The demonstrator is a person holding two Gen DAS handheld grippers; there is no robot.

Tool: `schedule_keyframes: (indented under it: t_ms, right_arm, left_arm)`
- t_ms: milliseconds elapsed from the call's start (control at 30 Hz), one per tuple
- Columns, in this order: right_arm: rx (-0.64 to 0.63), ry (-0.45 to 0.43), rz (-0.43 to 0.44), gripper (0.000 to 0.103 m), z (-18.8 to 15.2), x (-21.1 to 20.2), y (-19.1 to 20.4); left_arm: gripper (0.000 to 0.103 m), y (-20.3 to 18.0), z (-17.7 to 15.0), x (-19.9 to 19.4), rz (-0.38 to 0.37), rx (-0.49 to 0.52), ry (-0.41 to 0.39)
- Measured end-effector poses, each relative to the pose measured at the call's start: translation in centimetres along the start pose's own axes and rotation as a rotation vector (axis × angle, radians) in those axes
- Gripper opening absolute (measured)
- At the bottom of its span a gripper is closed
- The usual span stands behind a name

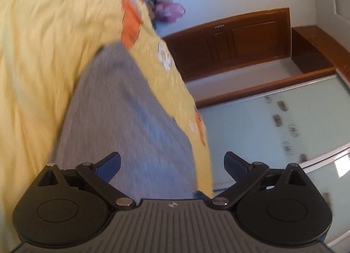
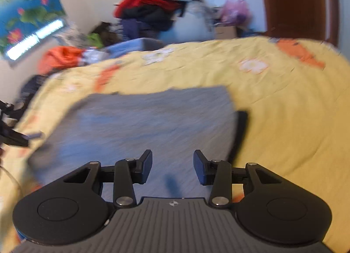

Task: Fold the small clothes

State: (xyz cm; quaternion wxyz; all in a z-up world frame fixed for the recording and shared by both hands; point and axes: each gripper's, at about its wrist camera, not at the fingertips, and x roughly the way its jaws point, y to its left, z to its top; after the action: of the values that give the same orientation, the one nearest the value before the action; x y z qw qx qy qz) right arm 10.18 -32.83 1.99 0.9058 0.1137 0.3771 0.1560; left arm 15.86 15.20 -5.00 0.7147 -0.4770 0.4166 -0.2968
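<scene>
A small grey garment (image 2: 153, 121) lies flat on a yellow bedspread (image 2: 284, 104). It also shows in the left wrist view (image 1: 131, 121), stretching away from the fingers. My left gripper (image 1: 172, 163) is wide open and empty, just above the garment's near end by the bed's edge. My right gripper (image 2: 172, 165) is open and empty, hovering over the garment's near edge. A dark band (image 2: 241, 126) shows along the garment's right side. Both views are motion-blurred.
A pile of clothes (image 2: 153, 12) and a pink bag (image 2: 234, 10) stand beyond the bed. A brown door (image 1: 240, 41) and glass wardrobe panels (image 1: 284, 126) lie right of the bed. A dark tripod-like object (image 2: 11, 132) is at the left edge.
</scene>
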Motion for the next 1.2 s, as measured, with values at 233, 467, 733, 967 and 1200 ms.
schedule_keyframes:
  t_ms: [233,467,733,967,1200]
  right_arm:
    - [-0.016,0.024,-0.083,0.035,-4.0,-0.3,-0.9]
    - [-0.045,-0.084,-0.138,0.043,-2.8,-1.5,0.8]
    - [-0.034,-0.036,-0.242,0.061,-1.7,1.5,-0.2]
    - [0.087,-0.07,-0.112,0.077,-4.8,-5.7,-0.6]
    - [0.369,-0.041,0.024,0.078,-8.2,-6.3,-4.8]
  left_arm:
    - [0.091,2.8,-2.2,0.1,0.138,0.061,-0.037]
    - [0.1,0.9,-3.3,-1.2,0.111,0.11,-0.028]
    - [0.1,1.5,-2.5,-1.0,0.139,0.039,-0.052]
    - [0.103,3.8,-2.9,-7.7,0.033,-0.116,-0.147]
    - [0.103,4.7,-2.1,-6.5,0.146,-0.174,-0.129]
